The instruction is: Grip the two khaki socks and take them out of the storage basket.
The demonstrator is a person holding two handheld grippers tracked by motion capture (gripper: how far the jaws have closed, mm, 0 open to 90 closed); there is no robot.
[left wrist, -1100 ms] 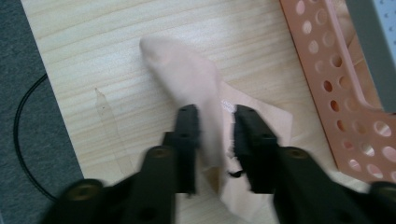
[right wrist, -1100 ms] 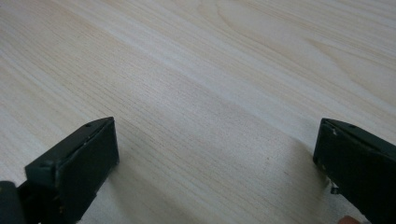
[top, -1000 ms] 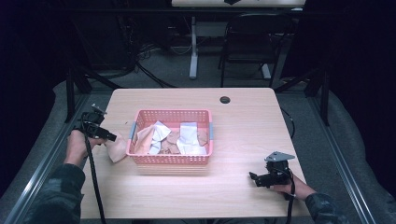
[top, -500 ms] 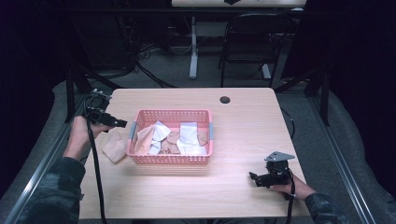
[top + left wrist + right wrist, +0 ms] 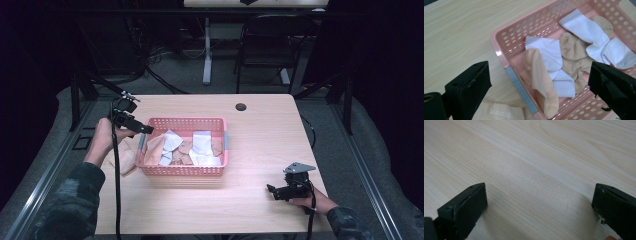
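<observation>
A pink plastic basket sits mid-table with white, tan and peach socks in it. A peach sock hangs over its left rim beside a white sock. My left gripper hovers open above the basket's left end, with nothing between the jaws. Another peach garment lies on the table left of the basket. My right gripper rests open low over bare wood at the front right.
The light wood table has a round black grommet near its far edge. A black chair and a table leg stand beyond the table. Cables trail from both grippers.
My left gripper rose from the peach garment on the table and moved right, over the basket's left end. The garment stays on the table. The right gripper has not moved.
</observation>
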